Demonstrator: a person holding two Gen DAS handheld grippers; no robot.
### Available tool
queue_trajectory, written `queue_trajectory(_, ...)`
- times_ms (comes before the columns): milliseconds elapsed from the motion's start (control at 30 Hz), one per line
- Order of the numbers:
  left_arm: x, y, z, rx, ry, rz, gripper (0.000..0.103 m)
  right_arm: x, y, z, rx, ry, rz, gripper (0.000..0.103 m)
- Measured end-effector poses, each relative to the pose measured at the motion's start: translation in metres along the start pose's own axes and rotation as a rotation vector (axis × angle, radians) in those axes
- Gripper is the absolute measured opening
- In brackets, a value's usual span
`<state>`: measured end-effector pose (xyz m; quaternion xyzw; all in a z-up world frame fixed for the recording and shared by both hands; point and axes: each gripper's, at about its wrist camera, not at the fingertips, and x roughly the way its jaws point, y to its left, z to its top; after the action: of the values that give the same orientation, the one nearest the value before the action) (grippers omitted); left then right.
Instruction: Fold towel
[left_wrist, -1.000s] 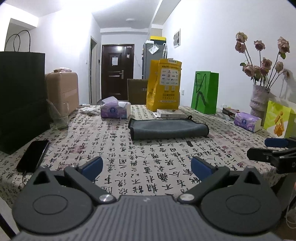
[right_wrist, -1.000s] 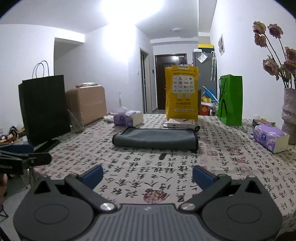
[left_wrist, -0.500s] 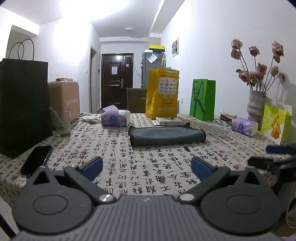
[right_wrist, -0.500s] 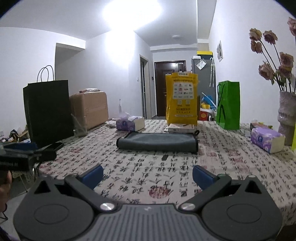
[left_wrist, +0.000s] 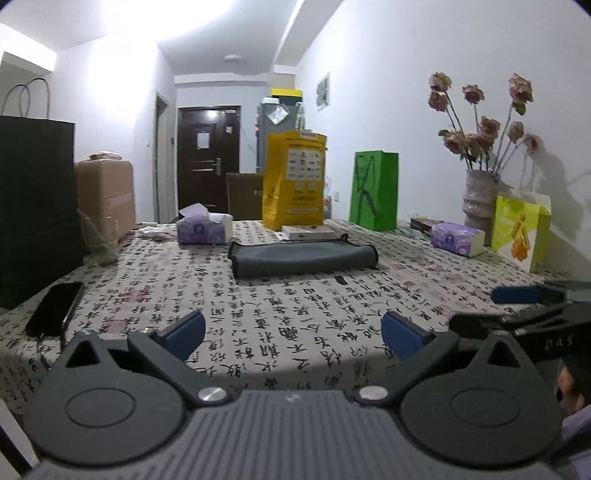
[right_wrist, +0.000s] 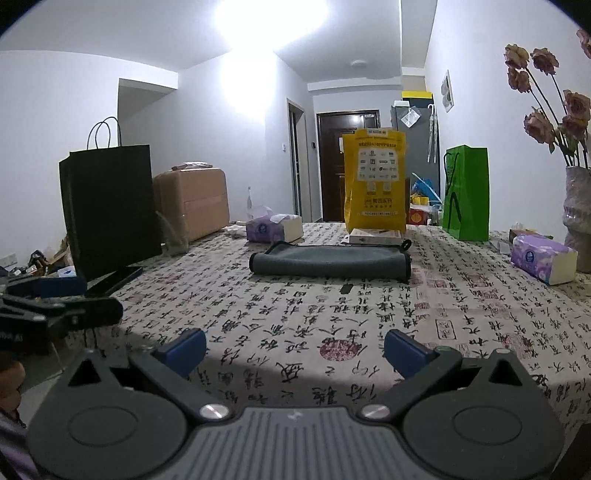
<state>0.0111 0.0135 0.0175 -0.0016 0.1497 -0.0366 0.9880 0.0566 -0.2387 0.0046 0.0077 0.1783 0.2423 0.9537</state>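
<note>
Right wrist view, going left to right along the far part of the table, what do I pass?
Black paper bag → brown box → tissue box → grey towel → green bag → second tissue pack.

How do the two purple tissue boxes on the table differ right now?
The left tissue box lies left of the grey towel, near the black bag; the right tissue box sits beside the vase. A tissue sticks up out of the left tissue box; none shows on the right tissue box. Both are purple and white, resting on the tablecloth.
</note>
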Motion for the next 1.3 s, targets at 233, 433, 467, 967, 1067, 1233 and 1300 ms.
queue_trajectory(233,-0.006,0.008,-0.006,-0.050,-0.003,-0.003,0.103,-0.006,0.002,-0.006,0.001,0.014,-0.001,0.103)
queue_trajectory(433,-0.013,0.015,-0.012,-0.106,0.000,0.058,0.103,-0.015,0.006,-0.010,-0.008,0.007,0.004,0.103)
queue_trajectory(467,-0.014,0.014,-0.012,-0.101,-0.001,0.061,0.103,-0.016,0.007,-0.010,-0.011,0.005,0.006,0.103)
queue_trajectory(967,-0.015,0.010,-0.011,-0.076,-0.005,0.061,0.103,-0.020,0.005,-0.010,-0.006,-0.010,-0.006,0.103)
queue_trajectory(1067,-0.015,0.009,-0.011,-0.074,-0.008,0.060,0.103,-0.019,0.006,-0.010,-0.006,-0.008,-0.005,0.103)
queue_trajectory(1233,-0.015,0.008,-0.011,-0.072,-0.006,0.058,0.103,-0.018,0.005,-0.010,-0.002,-0.006,-0.004,0.103)
queue_trajectory(1300,-0.015,0.008,-0.011,-0.069,-0.003,0.054,0.103,-0.018,0.005,-0.010,-0.003,-0.005,0.002,0.103)
